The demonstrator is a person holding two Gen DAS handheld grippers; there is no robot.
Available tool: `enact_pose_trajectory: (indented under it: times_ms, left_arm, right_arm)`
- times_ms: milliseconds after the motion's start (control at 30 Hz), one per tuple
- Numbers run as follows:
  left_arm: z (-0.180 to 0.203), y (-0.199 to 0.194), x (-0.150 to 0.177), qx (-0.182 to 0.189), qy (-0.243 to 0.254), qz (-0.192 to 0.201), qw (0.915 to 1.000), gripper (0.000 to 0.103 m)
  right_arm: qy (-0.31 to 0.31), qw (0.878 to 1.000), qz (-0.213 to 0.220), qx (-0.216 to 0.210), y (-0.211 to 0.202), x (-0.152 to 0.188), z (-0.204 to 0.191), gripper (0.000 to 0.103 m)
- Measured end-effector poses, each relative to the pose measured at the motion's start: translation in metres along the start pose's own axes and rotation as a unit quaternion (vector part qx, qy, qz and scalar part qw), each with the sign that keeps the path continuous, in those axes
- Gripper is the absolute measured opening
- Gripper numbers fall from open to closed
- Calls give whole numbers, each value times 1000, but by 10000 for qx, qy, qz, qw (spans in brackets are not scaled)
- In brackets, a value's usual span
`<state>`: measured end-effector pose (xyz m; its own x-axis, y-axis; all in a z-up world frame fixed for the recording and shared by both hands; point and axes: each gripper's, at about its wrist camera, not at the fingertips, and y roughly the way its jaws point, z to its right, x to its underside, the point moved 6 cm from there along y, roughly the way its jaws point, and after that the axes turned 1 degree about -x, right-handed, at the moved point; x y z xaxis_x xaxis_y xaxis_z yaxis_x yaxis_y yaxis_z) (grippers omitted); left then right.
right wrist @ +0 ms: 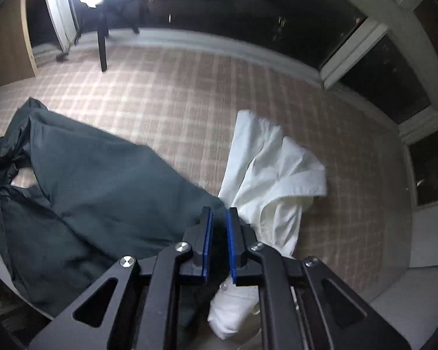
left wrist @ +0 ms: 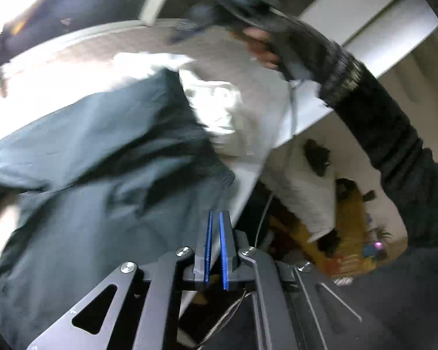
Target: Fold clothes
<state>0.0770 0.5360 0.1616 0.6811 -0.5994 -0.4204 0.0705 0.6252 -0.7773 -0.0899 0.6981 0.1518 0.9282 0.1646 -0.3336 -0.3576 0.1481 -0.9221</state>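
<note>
A dark grey-green garment (left wrist: 102, 160) lies crumpled on the table, spread over its left part (right wrist: 102, 180). Beside it on the right lies a rumpled white garment (right wrist: 274, 169), bright in the left wrist view (left wrist: 219, 102). My left gripper (left wrist: 215, 214) hovers over the dark garment's edge near the table's rim, its blue pads a narrow gap apart with nothing between them. My right gripper (right wrist: 220, 211) points down where the two garments meet, jaws slightly apart and empty. A hand (left wrist: 260, 46) in a dark sleeve (left wrist: 373, 110) holds the blurred right gripper above the white garment.
A checked cloth (right wrist: 189, 87) covers the table, whose edge (left wrist: 248, 186) runs close to my left gripper. Dark windows with white frames (right wrist: 350, 55) stand behind it. A black pole (right wrist: 102, 46) rises at the far left. White and yellow clutter (left wrist: 347, 218) lies on the floor.
</note>
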Motion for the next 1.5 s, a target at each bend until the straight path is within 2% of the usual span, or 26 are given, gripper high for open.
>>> enact_pose_trajectory:
  times_ms: [67,133,200,267,300,367,433,500,600,700,767,833,900,1000,1100,1233,1367,1400,1433,1500]
  left_arm:
    - [-39,-39,17,-496,-221,102,9985,16]
    - [-101,-71,35,-1155,-603,150,9914,17]
    - [-163,-105,53,-1815,-934,169,9788,17]
    - [-226,-142,73,-2480,-1158,125,9617,17]
    - [-257,-153,82,-2725,-1250,102,9539,17]
    - [-301,-163,90,-2980,-1376,50,9446,17]
    - [-334,-159,90,-3035,-1543,61,9402,17]
    - [-370,-161,89,-2694,-1817,170,9456,17]
    - [-400,-149,83,-2417,-1932,147,9508,17]
    - [-413,-141,77,-2213,-1877,11,9570,17]
    - [-416,-136,72,-2081,-1808,-92,9612,18]
    - [-424,-129,64,-2014,-1720,-153,9642,19]
    - [-433,-120,55,-1934,-1650,-187,9669,19]
    - [-445,-103,29,-1858,-1483,-256,9710,27]
    - [-449,-74,-1,-1989,-1042,-426,9735,28]
    - [-453,-25,-30,-2055,-489,-883,9734,35]
    - [-446,7,-39,-2155,12,-1213,9689,34]
    - [-442,9,-40,-2180,120,-1190,9686,29]
    - [-441,11,-40,-2127,91,-1197,9697,6]
    - [-437,12,-39,-2038,20,-1172,9720,0]
  right_arm:
    - [-32,9994,246,-252,-17,-1,-19,30]
    - [-166,9965,446,-683,-26,-2,-49,32]
    - [-289,9932,535,-992,-27,-6,-82,32]
    - [-429,9879,584,-1370,-22,-16,-125,33]
    - [-492,9844,616,-1576,-18,-23,-152,34]
    - [-602,9791,692,-1817,-8,-38,-207,38]
    - [-713,9739,769,-2015,1,-52,-260,42]
    - [-910,9707,727,-2100,20,-71,-317,43]
    - [-1309,9763,535,-1638,61,-94,-383,43]
    - [-1295,9824,224,-1324,102,-112,-415,43]
    - [-1157,9851,40,-1270,121,-116,-420,42]
    - [-923,9854,-97,-1431,130,-114,-416,4]
    - [-681,9835,-53,-1677,121,-108,-403,2]
    - [-498,9842,269,-1678,89,-91,-371,2]
    - [-201,9862,352,-1604,66,-65,-330,2]
    - [230,9860,333,-1618,47,-31,-286,2]
    - [336,9859,301,-1610,47,-15,-278,2]
    - [345,9858,301,-1617,48,-13,-278,2]
    - [354,9856,301,-1624,49,-10,-279,2]
    - [390,9854,332,-1621,49,-9,-280,2]
